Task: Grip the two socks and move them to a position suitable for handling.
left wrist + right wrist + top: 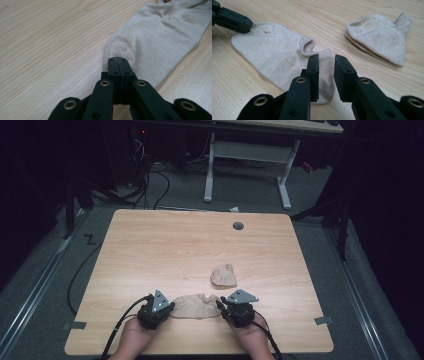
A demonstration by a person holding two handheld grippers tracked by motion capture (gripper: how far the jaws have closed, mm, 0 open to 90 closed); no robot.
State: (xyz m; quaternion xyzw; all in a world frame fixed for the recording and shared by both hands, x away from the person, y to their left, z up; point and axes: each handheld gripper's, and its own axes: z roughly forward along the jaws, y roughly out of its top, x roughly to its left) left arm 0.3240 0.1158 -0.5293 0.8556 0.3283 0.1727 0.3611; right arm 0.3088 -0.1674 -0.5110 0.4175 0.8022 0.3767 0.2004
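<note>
Toe tip of flat beige knit sock (pixel 155 40) hidden behind closed black fingertips (pixel 120 65); cuff end cut off beyond top right edge.

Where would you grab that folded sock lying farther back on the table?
Probably at the raised cuff tab of the folded sock, coming from above on its far right end as the right gripper view shows it. That tab stands up off the table, while the rest lies flat.

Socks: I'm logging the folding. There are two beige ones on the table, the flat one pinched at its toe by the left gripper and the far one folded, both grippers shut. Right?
Not quite. The right gripper stands open at the flat sock's cuff, as the right gripper view shows. The left gripper is shut on its toe; the far sock is folded.
</note>
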